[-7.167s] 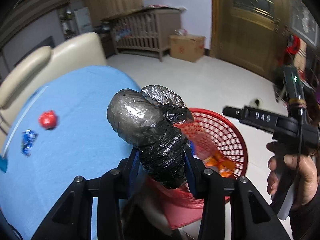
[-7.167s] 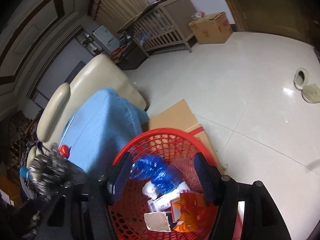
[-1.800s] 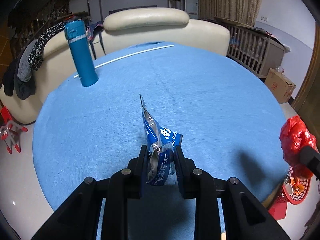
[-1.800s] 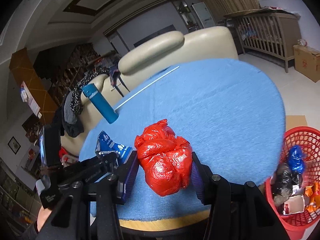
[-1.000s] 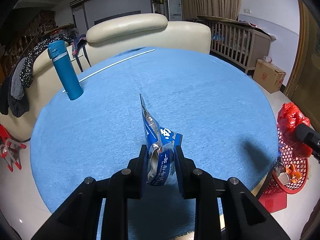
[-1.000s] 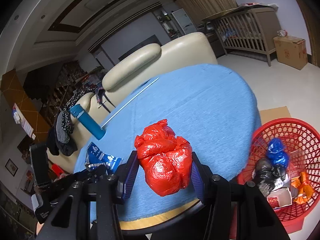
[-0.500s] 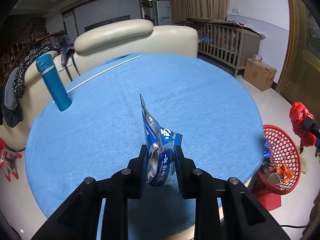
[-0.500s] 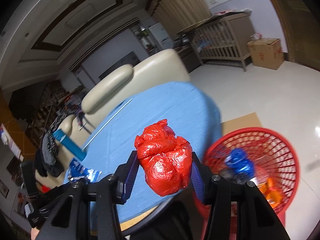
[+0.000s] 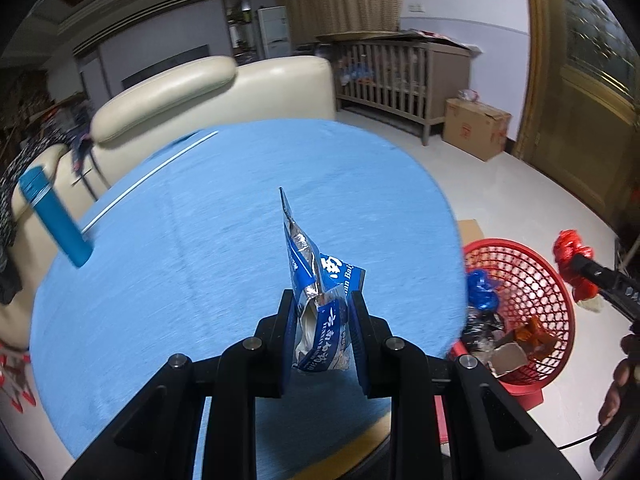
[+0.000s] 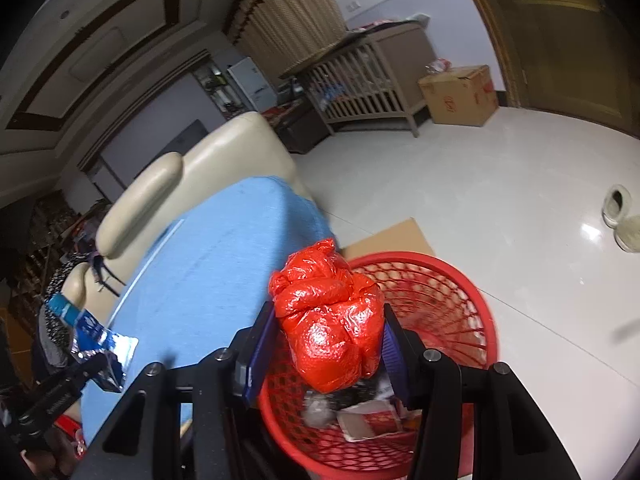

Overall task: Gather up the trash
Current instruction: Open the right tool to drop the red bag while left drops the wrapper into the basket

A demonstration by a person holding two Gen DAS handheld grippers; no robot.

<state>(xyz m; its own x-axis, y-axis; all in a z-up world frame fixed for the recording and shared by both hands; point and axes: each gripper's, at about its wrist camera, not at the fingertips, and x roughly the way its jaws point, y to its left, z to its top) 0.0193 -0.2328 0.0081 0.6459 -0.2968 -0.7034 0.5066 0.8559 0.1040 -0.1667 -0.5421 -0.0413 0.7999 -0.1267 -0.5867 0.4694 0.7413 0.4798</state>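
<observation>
My right gripper [image 10: 326, 346] is shut on a crumpled red plastic bag [image 10: 332, 320] and holds it over the near rim of the red mesh trash basket [image 10: 452, 300], which holds several scraps. In the left wrist view the red bag [image 9: 574, 262] hangs past the basket's [image 9: 524, 280] far right rim. My left gripper [image 9: 322, 330] is shut on a blue and silver snack wrapper [image 9: 316, 280], above the round blue table [image 9: 208, 248]. The wrapper also shows in the right wrist view [image 10: 98, 348] at lower left.
A blue bottle [image 9: 54, 220] stands at the table's left edge beside a white rod [image 9: 148, 180]. A cream sofa [image 9: 192, 84] is behind the table. A cardboard sheet [image 10: 392, 236] lies under the basket. A wooden crib [image 9: 396, 80], a carton [image 9: 476, 128] and slippers [image 10: 622, 216] are on the floor.
Both grippers have swung right toward the basket. The red bag now sits over the basket instead of over the table. Both grips are unchanged.
</observation>
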